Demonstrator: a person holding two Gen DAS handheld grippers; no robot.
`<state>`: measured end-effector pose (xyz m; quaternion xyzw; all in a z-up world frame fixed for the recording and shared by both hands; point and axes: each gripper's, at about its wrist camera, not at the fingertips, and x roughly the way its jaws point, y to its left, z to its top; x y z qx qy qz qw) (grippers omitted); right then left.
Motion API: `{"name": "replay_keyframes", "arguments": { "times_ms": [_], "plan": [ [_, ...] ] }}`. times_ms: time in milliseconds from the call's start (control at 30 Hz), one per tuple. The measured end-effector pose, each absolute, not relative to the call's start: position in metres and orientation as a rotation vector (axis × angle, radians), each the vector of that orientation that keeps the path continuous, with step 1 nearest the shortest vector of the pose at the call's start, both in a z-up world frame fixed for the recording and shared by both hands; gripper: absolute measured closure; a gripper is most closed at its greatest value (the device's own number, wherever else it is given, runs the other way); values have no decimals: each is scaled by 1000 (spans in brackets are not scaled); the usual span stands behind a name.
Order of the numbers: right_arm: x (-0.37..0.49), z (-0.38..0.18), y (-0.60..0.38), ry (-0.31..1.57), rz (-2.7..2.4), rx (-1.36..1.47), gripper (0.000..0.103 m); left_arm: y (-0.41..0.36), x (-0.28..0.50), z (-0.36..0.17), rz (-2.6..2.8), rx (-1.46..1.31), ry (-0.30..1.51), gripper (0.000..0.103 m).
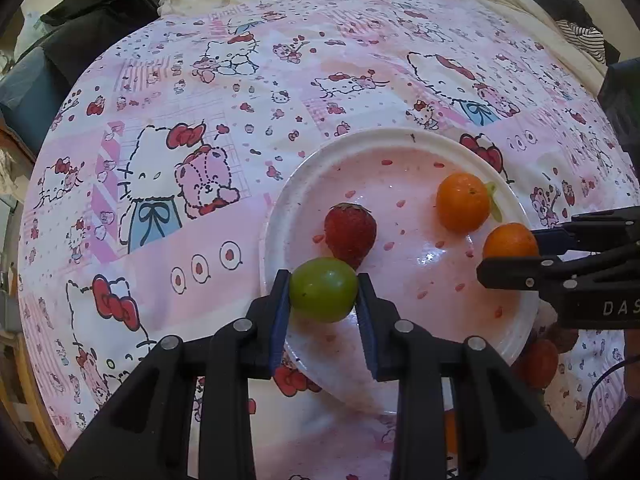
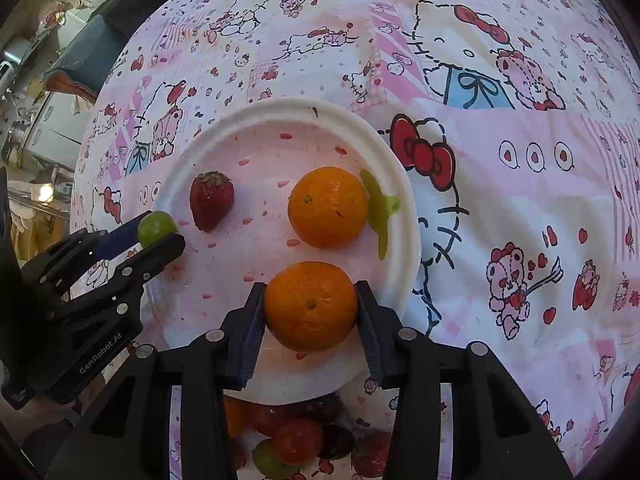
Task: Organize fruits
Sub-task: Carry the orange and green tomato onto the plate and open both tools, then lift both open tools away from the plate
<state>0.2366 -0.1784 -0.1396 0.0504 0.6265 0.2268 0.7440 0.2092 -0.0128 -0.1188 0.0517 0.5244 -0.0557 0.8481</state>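
A white plate point(image 1: 400, 140) point(image 2: 280, 108) lies on the patterned cloth. On it sit a strawberry point(image 1: 350, 232) point(image 2: 211, 200) and an orange point(image 1: 462, 201) point(image 2: 327, 207). My left gripper point(image 1: 323, 292) point(image 2: 160, 232) is shut on a green grape point(image 1: 323, 289) point(image 2: 155, 226) at the plate's near-left rim, just in front of the strawberry. My right gripper point(image 2: 310, 308) point(image 1: 506, 252) is shut on a second orange point(image 2: 310, 305) point(image 1: 509, 240) over the plate's near side.
A green scrap point(image 2: 378, 208) lies on the plate beside the first orange. Several loose fruits, red, dark and green point(image 2: 298, 440), lie on the cloth below the plate. Dark clothing point(image 1: 100, 8) lies at the cloth's far left.
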Motion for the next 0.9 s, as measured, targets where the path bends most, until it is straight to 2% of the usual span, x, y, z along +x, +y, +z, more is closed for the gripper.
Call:
{"name": "replay_keyframes", "arguments": {
  "times_ms": [400,467,567,600,733,800,900],
  "plan": [
    [241,-139,-185,1375,498,189,54,-18,208,-125,-138,132,1137,75],
    [241,-137,-187,1369,497,197,52,-20,207,-125,-141,140,1138,74],
    [243,-135,-190,1362,502,229,39,-22,207,-125,-153,147,1142,74],
    [243,-134,-191,1359,503,240,37,-23,207,-125,-156,147,1143,71],
    [246,-128,-196,1346,509,288,28,-25,204,-118,-174,143,1116,39],
    [248,-124,-200,1334,512,315,24,-27,204,-115,-176,147,1107,33],
    [249,-118,-206,1317,499,334,19,-28,204,-113,-184,136,1109,33]
  ]
}}
